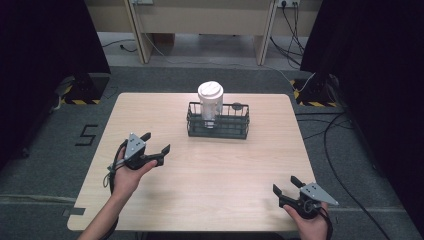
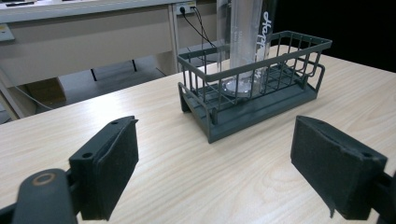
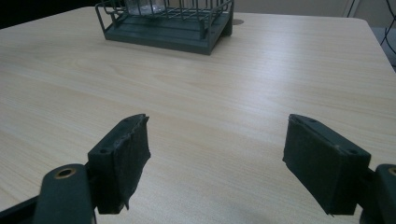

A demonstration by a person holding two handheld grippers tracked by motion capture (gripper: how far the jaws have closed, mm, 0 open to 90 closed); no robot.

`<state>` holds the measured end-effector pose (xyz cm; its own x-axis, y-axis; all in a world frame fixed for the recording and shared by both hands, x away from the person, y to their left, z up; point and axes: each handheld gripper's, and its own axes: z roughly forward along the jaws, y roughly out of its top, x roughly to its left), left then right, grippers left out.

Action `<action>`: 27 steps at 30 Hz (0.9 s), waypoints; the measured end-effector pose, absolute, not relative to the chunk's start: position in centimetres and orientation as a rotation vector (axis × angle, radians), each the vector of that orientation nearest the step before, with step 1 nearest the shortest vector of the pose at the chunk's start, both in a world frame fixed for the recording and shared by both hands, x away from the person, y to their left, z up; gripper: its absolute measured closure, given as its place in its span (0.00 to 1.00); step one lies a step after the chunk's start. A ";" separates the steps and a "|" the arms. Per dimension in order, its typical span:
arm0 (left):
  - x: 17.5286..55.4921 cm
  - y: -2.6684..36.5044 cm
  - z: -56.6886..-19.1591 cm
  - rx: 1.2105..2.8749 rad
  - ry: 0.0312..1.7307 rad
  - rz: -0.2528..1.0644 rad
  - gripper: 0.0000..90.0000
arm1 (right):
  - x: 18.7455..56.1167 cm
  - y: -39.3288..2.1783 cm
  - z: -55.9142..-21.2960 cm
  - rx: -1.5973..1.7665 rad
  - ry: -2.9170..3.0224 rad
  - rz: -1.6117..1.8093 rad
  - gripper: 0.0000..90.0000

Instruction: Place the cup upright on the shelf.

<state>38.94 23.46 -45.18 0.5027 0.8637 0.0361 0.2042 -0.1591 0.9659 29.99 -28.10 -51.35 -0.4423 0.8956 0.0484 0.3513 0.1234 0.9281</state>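
We see our left gripper (image 1: 155, 142) and right gripper (image 1: 285, 184) both spread wide and empty above the table (image 1: 210, 170), the wire basket (image 1: 218, 121) holding a clear lidded cup (image 1: 210, 100) ahead of both, nearer the left.

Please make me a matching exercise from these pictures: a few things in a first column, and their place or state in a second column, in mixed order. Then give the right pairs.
Things:
1. bottle
2. wire basket
3. left gripper
4. right gripper

Places or states:
A. open, near the table's front right corner
B. dark, on the far middle of the table
C. upright in the basket, white lid on
D. open, over the table's left part

Pairs: 1-C, 2-B, 3-D, 4-A
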 end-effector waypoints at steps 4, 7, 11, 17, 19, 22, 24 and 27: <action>38.3 24.0 -45.4 1.655 0.932 0.763 0.16 | 30.0 -28.1 -51.3 1.203 1.866 1.306 0.25; 37.8 24.4 -45.5 1.650 0.937 0.768 0.16 | 30.0 -28.1 -51.4 1.200 1.864 1.304 0.25; 37.1 25.1 -45.7 1.648 0.947 0.777 0.16 | 30.0 -28.1 -51.4 1.201 1.864 1.306 0.25; 36.2 25.9 -46.1 1.643 0.963 0.784 0.16 | 30.0 -28.1 -51.4 1.203 1.863 1.304 0.25; 35.8 26.2 -46.3 1.637 0.972 0.786 0.16 | 30.0 -28.1 -51.4 1.202 1.862 1.304 0.25; 35.3 26.6 -46.7 1.630 0.988 0.786 0.16 | 29.9 -28.1 -51.4 1.205 1.862 1.305 0.25; 35.0 26.9 -47.0 1.630 0.996 0.788 0.16 | 30.0 -28.1 -51.4 1.204 1.862 1.305 0.26; 34.6 27.3 -47.4 1.628 1.010 0.789 0.16 | 29.9 -28.1 -51.4 1.203 1.862 1.303 0.26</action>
